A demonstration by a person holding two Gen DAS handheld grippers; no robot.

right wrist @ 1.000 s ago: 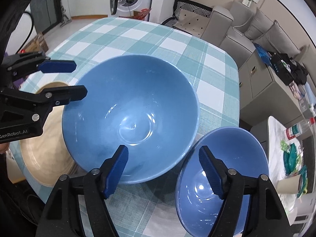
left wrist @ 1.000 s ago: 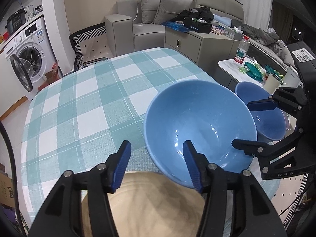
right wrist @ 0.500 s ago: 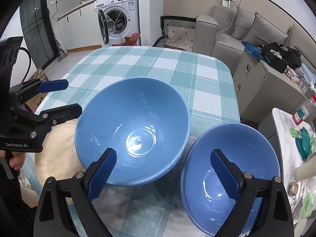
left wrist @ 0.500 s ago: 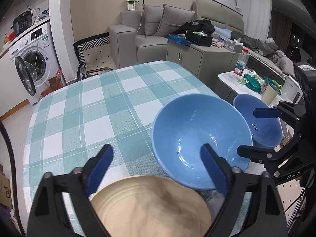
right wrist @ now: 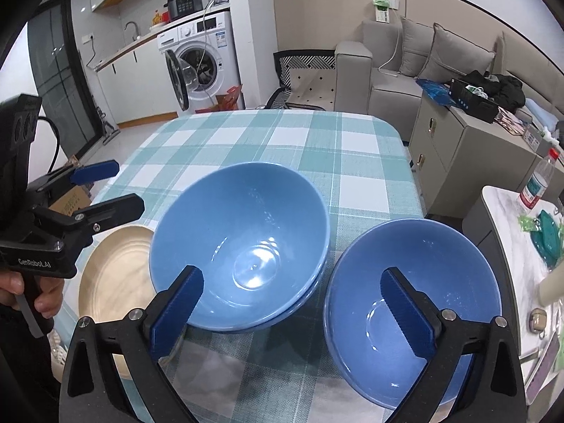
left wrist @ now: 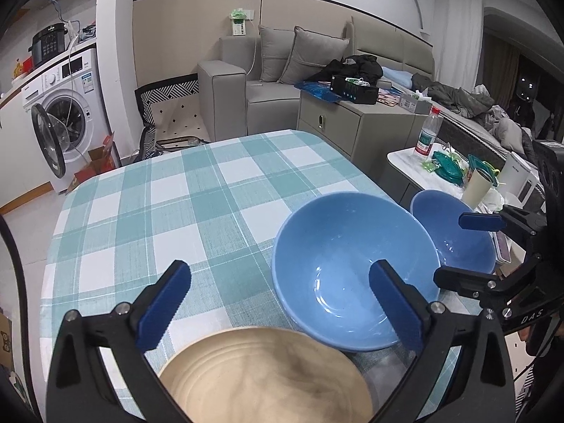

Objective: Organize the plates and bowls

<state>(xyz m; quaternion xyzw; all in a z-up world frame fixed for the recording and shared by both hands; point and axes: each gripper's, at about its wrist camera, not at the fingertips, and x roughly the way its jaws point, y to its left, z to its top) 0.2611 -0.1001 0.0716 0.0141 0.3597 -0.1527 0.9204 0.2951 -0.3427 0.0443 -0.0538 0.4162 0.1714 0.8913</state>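
A large light-blue bowl point(left wrist: 338, 257) point(right wrist: 239, 243) sits on the checked tablecloth point(left wrist: 176, 211), seemingly nested in another like it. A darker blue bowl point(left wrist: 454, 236) point(right wrist: 412, 303) stands to its right near the table edge. A beige plate point(left wrist: 264, 377) point(right wrist: 112, 282) lies at the front left. My left gripper point(left wrist: 282, 299) is open and empty above the plate and the big bowl's near rim. My right gripper point(right wrist: 292, 310) is open and empty, held above the two blue bowls.
The far half of the table point(right wrist: 282, 141) holds only the cloth. A side table point(left wrist: 454, 165) with a bottle, cup and containers stands right of the table. A sofa point(left wrist: 282, 70), a cabinet and a washing machine point(left wrist: 63, 112) stand behind.
Both grippers have opened wider and pulled back and up from the bowls. The large blue bowl now sits free on the table.
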